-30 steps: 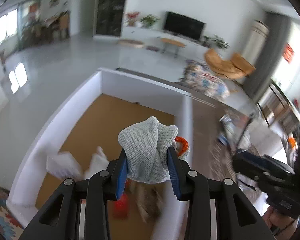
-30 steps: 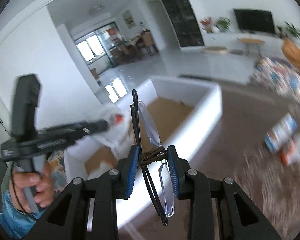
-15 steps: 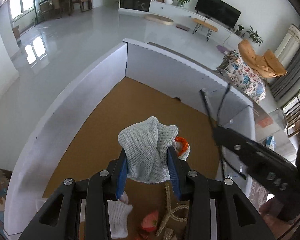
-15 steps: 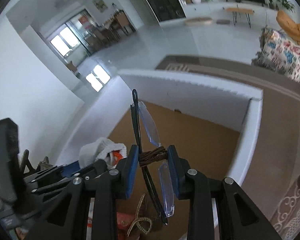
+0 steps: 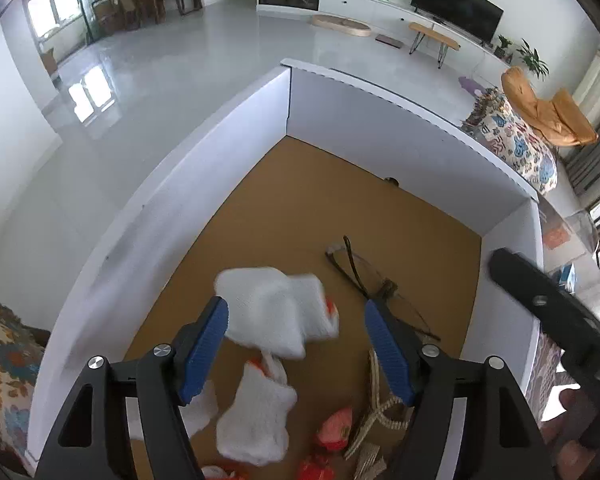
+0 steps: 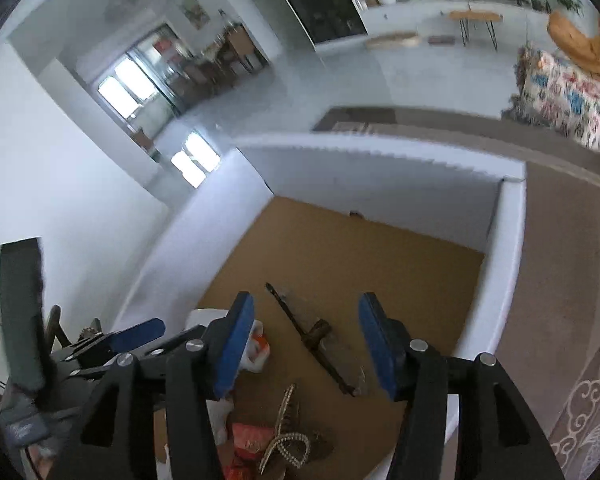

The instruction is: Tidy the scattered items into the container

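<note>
Two grippers open over a white container (image 5: pixel 400 152), both jaw pairs still widening, nothing pressed between them.
Left gripper (image 5: pixel 296 350) frames a soft, light knit glove (image 5: pixel 276 308) (pinch it mid-body); at two o'clock lie fragile glasses (image 5: pixel 374 284), best taken by the bridge; right gripper (image 6: pixel 306 342); cardboard floor, then glossy living-room tiles (image 5: pixel 160 80).

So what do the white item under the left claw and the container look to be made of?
White glove: knitted fabric, judging by its soft, limp shape, though blur hides the weave; it has an orange cuff edge. Container: probably cardboard, with matte white walls, a wavy cut edge and a plain brown floor.
</note>
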Tool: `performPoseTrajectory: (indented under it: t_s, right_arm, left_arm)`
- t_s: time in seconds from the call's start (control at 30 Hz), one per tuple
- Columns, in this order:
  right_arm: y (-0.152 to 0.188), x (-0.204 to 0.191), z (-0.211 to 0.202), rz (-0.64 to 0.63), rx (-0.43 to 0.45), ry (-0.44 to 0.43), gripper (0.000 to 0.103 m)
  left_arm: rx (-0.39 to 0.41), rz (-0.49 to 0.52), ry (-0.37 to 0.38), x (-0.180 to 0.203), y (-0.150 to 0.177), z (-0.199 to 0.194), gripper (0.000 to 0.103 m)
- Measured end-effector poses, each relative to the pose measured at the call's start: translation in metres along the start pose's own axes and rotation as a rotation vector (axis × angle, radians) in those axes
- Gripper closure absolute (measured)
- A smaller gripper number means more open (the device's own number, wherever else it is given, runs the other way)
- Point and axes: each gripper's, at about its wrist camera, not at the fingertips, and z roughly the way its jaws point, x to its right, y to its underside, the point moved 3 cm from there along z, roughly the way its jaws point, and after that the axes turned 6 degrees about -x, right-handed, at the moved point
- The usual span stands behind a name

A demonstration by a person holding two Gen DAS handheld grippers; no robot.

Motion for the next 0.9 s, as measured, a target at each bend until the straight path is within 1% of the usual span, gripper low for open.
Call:
performPoseTrajectory:
  t_s: [0.07, 0.13, 0.23, 0.33, 0.37, 0.4, 0.43, 0.5, 0.57, 0.63, 0.7, 0.77, 0.8, 0.9]
  right_arm:
    - [0.007, 0.001, -0.02, -0.024, 0.049, 0.014, 0.048]
    - [0.025, 0.009, -0.048, -0.031, 0.111, 0.033, 0.048]
    - [0.054, 0.026, -0.088, -0.022, 0.187, 0.057, 0.048]
    - [0.095, 0.057, -0.12, 0.026, 0.196, 0.071, 0.048]
    - [0.112, 0.069, -0.129, 0.039, 0.194, 0.084, 0.048]
    - [0.129, 0.081, -0.139, 0.051, 0.192, 0.1, 0.048]
    - [0.145, 0.092, -0.148, 0.054, 0.191, 0.13, 0.048]
    - [0.181, 0.115, -0.168, 0.056, 0.184, 0.209, 0.048]
    - [0.22, 0.14, -0.188, 0.058, 0.175, 0.302, 0.048]
    - [0.25, 0.165, -0.205, 0.085, 0.172, 0.374, 0.048]
    - [0.28, 0.191, -0.222, 0.115, 0.17, 0.446, 0.048]
    - [0.302, 0.22, -0.234, 0.164, 0.172, 0.505, 0.048]
    - [0.308, 0.23, -0.237, 0.188, 0.168, 0.515, 0.048]
    - [0.32, 0.256, -0.242, 0.241, 0.155, 0.545, 0.048]
  left_arm:
    - [0.02, 0.011, 0.004, 0.005, 0.009, -0.013, 0.033]
    - [0.061, 0.035, 0.017, 0.015, 0.02, -0.032, 0.033]
    - [0.114, 0.099, 0.051, 0.042, 0.045, -0.068, 0.033]
    - [0.152, 0.185, 0.114, 0.081, 0.084, -0.103, 0.032]
    - [0.155, 0.21, 0.127, 0.094, 0.097, -0.108, 0.03]
    - [0.157, 0.235, 0.14, 0.107, 0.11, -0.113, 0.022]
    - [0.154, 0.258, 0.155, 0.121, 0.127, -0.115, 0.016]
    - [0.146, 0.305, 0.185, 0.15, 0.163, -0.118, 0.015]
    - [0.122, 0.36, 0.212, 0.183, 0.203, -0.109, 0.015]
    - [0.108, 0.39, 0.224, 0.212, 0.233, -0.091, 0.015]
    - [0.099, 0.415, 0.22, 0.24, 0.254, -0.067, 0.015]
    - [0.09, 0.43, 0.185, 0.262, 0.263, -0.041, 0.015]
    - [0.089, 0.43, 0.179, 0.27, 0.264, -0.03, 0.015]
    - [0.133, 0.425, 0.186, 0.291, 0.26, -0.007, 0.015]
